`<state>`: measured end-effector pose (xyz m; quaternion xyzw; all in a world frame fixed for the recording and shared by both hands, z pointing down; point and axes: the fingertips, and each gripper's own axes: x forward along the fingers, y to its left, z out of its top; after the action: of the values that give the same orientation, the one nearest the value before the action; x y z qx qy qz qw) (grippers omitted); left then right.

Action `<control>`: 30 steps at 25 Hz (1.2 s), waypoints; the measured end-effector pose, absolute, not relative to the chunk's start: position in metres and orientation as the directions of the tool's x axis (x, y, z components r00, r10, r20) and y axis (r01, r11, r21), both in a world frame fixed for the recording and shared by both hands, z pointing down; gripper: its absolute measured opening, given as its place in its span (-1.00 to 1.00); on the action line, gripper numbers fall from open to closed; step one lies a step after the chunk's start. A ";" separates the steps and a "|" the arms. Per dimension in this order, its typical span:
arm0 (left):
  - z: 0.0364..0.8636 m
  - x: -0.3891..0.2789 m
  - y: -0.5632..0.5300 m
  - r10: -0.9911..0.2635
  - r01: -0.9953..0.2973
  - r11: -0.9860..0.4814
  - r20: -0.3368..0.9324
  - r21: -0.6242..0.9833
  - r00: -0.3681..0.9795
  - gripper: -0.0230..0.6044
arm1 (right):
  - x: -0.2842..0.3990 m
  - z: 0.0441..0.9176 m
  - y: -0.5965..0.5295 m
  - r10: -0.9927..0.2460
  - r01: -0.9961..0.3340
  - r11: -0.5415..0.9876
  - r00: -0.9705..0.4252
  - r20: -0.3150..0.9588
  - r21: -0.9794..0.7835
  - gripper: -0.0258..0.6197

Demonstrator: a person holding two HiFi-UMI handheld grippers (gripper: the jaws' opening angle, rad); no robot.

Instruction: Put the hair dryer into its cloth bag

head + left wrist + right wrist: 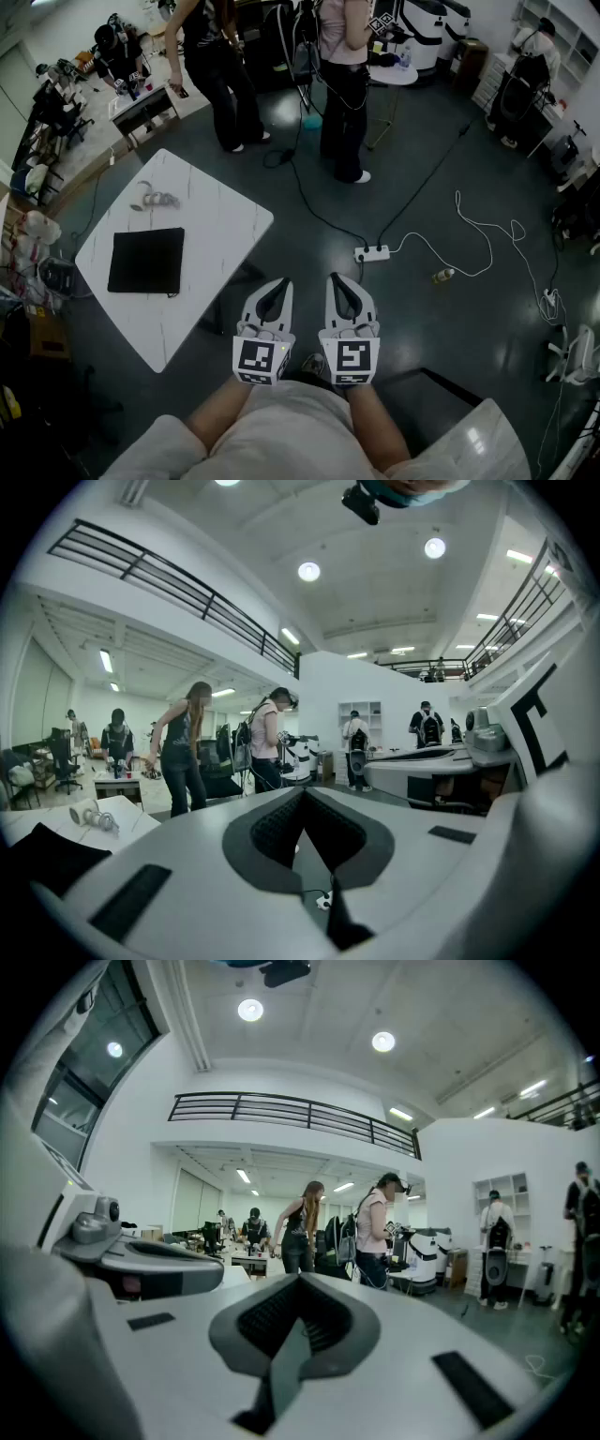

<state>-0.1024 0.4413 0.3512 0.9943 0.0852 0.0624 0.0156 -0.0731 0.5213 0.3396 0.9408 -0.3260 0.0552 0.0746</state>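
A flat black cloth bag [145, 262] lies on the white marble table [225, 225] at the left; its corner [42, 850] shows in the left gripper view. Beyond it rests a small pale hair dryer [156, 199] with its cord, seen too as a pale tube [92, 815]. My left gripper [275, 287] and right gripper [343, 282] hang side by side over the floor, right of the table and close to my body. Both are shut with nothing between the jaws, as the left gripper [305, 797] and right gripper [300, 1283] show in their own views.
Two people [339, 84] stand beyond the table on the dark floor. A power strip [373, 253] with trailing cables and a bottle [442, 275] lie on the floor ahead of me. A round white table [398, 75] stands at the back, and cluttered desks line the left wall.
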 end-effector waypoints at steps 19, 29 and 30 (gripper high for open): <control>0.404 -0.045 0.396 0.117 0.108 -0.993 0.227 0.053 0.967 -0.90 | -0.005 0.388 0.486 -0.630 -0.657 -0.751 0.743 0.228 0.067 -0.87; 0.425 0.017 0.279 0.019 0.001 -0.997 0.261 0.071 0.965 -0.90 | 0.068 0.399 0.336 -0.771 -0.814 -0.573 0.575 0.274 0.096 -0.87; 0.428 0.021 0.264 0.003 -0.018 -0.997 0.267 0.074 0.964 -0.90 | 0.075 0.402 0.318 -0.786 -0.831 -0.547 0.551 0.279 0.099 -0.87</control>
<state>0.0207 0.2636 0.4281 0.9902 -0.0037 0.1347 0.0378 0.0747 0.3185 0.4016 0.8737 -0.4627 0.1014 0.1104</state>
